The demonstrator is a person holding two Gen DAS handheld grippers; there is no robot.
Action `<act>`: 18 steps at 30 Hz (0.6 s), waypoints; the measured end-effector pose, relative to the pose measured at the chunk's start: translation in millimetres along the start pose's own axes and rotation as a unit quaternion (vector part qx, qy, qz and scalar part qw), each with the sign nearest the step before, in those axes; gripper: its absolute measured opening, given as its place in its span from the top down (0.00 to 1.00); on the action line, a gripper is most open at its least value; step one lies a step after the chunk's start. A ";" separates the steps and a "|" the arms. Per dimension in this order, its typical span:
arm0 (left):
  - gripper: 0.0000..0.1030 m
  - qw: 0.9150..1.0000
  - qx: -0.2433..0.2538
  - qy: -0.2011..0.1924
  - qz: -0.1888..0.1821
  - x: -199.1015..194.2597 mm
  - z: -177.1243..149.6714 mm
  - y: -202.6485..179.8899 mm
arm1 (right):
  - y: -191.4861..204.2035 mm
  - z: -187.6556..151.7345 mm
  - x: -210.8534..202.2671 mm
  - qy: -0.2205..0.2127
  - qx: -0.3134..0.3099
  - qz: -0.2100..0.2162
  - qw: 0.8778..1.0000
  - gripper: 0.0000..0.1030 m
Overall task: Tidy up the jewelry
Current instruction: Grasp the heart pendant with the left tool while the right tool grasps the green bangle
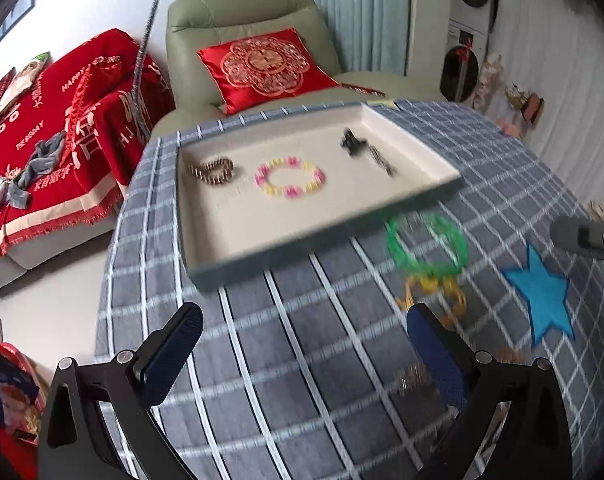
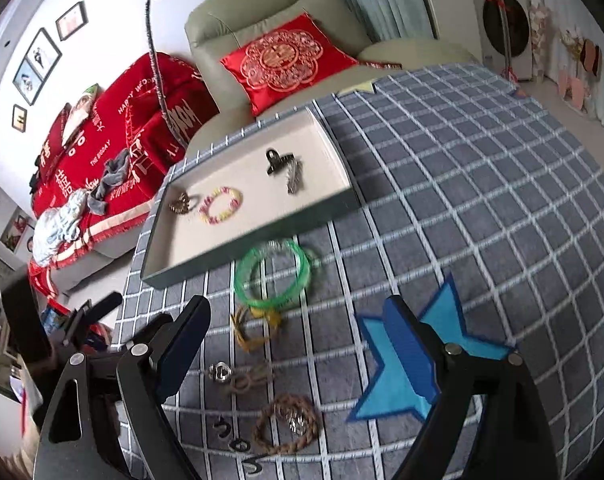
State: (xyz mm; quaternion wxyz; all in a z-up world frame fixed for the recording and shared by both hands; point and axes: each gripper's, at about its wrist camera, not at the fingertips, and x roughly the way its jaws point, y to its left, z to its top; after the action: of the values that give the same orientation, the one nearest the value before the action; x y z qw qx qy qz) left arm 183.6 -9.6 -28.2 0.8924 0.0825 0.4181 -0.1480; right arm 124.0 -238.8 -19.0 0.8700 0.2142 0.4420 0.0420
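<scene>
A shallow cream tray [image 1: 206, 240] [image 2: 162, 256] on the checked tablecloth holds a brown bead bracelet [image 1: 216, 171] [image 2: 182, 203], a pink and yellow bracelet [image 1: 289, 178] [image 2: 220, 205] and dark hair clips [image 1: 365, 150] [image 2: 286, 166]. In front of the tray lie green bangles [image 1: 427, 246] [image 2: 276, 276], a yellow piece [image 1: 431, 294] [image 2: 256, 326], a braided brown bracelet [image 2: 288, 424] and small rings [image 2: 220, 372]. My left gripper [image 1: 303, 344] is open and empty above the cloth. My right gripper [image 2: 298, 340] is open and empty over the loose pieces.
A blue star patch [image 1: 543, 292] [image 2: 405, 372] is on the cloth at the right. A green armchair with a red cushion [image 1: 266, 66] [image 2: 290, 58] and a red-covered sofa [image 1: 62, 140] stand behind the table. The left gripper's body [image 2: 74, 344] shows at the right view's left.
</scene>
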 end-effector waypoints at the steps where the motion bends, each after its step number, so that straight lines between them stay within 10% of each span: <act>1: 0.00 1.000 0.003 0.003 0.000 -0.3 -5.1 -1.0 | -1.6 -2.5 1.0 0.003 0.002 -0.003 1.000 0.13; 18: 0.00 0.993 0.113 0.023 -0.026 8.4 -37.0 -24.0 | -14.6 -14.0 24.2 0.050 0.009 -0.041 0.998 0.13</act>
State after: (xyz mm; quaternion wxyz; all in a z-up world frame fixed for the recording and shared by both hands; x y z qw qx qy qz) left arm 154.0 -23.9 -58.8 0.8635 0.1755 0.4208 -0.2155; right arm 125.9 -241.0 -50.4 0.8460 0.2010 0.4937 0.0132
